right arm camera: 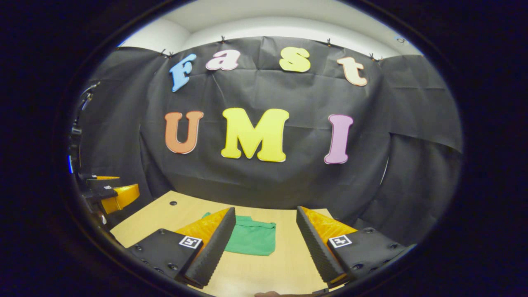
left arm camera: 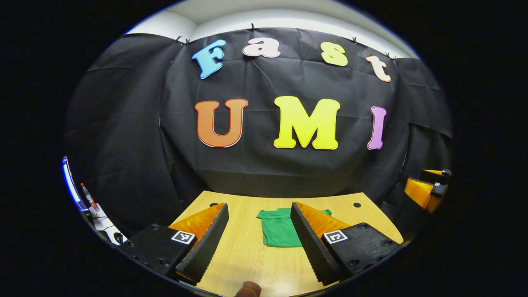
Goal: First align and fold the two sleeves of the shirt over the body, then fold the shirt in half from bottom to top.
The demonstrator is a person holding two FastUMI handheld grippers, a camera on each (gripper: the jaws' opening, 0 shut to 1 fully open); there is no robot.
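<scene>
A green shirt (left arm camera: 280, 229) lies folded into a small, neat rectangle on the wooden table (left arm camera: 243, 255), toward the far side. My left gripper (left arm camera: 260, 237) hangs open above the near part of the table, its right finger overlapping the shirt's right edge in the left gripper view, with nothing held. In the right gripper view the same green shirt (right arm camera: 251, 238) sits just beyond my left finger, and my right gripper (right arm camera: 266, 241) is open and holds nothing. The other gripper (left arm camera: 427, 187) shows at the right edge of the left gripper view, and the other gripper (right arm camera: 109, 194) at the left edge of the right gripper view.
The wooden table (right arm camera: 284, 264) has small dark holes (left arm camera: 357, 205) near its far corners and ends at the black cloth wall. A fingertip (left arm camera: 249, 288) shows at the bottom edge. At far left, cables and a pen-like object (left arm camera: 88, 198) lie beside a screen edge.
</scene>
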